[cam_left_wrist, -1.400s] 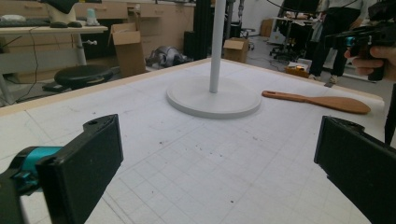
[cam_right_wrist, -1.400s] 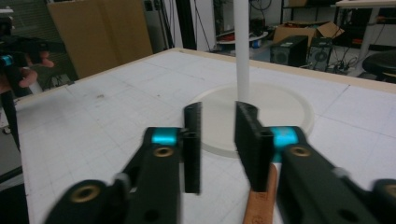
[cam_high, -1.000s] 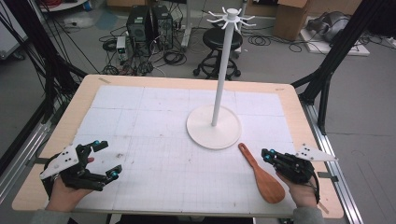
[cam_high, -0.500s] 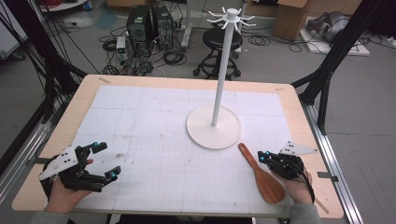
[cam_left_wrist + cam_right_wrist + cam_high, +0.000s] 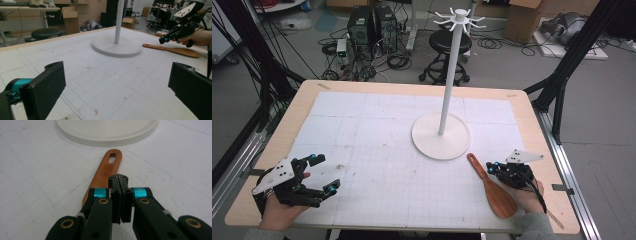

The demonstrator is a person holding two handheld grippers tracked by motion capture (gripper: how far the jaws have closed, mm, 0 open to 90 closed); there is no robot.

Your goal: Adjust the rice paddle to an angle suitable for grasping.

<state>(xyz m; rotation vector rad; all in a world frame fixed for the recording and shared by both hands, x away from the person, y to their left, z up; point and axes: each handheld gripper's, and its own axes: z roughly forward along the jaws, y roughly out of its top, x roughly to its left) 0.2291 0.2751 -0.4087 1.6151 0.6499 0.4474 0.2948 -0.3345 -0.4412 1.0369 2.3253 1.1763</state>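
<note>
A brown wooden spatula point(image 5: 492, 186) lies flat on the white mat at the front right, its handle end with a slot point(image 5: 112, 160) pointing at the stand's base. My right gripper point(image 5: 490, 166) hovers just over the handle, jaws pressed together with nothing between them point(image 5: 121, 180). The spatula point(image 5: 172, 49) and that gripper point(image 5: 165, 38) also show across the table in the left gripper view. My left gripper point(image 5: 323, 174) rests at the front left with its jaws wide apart and empty point(image 5: 117, 92).
A white stand with a round base point(image 5: 441, 136) and a tall pole topped by pegs point(image 5: 458, 20) occupies the middle of the table. The wooden table edge point(image 5: 532, 120) frames the mat. Boxes, a stool and cables lie on the floor beyond.
My right gripper has moved left and down, from the table's right edge to just over the spatula's handle. The left gripper has stayed where it was.
</note>
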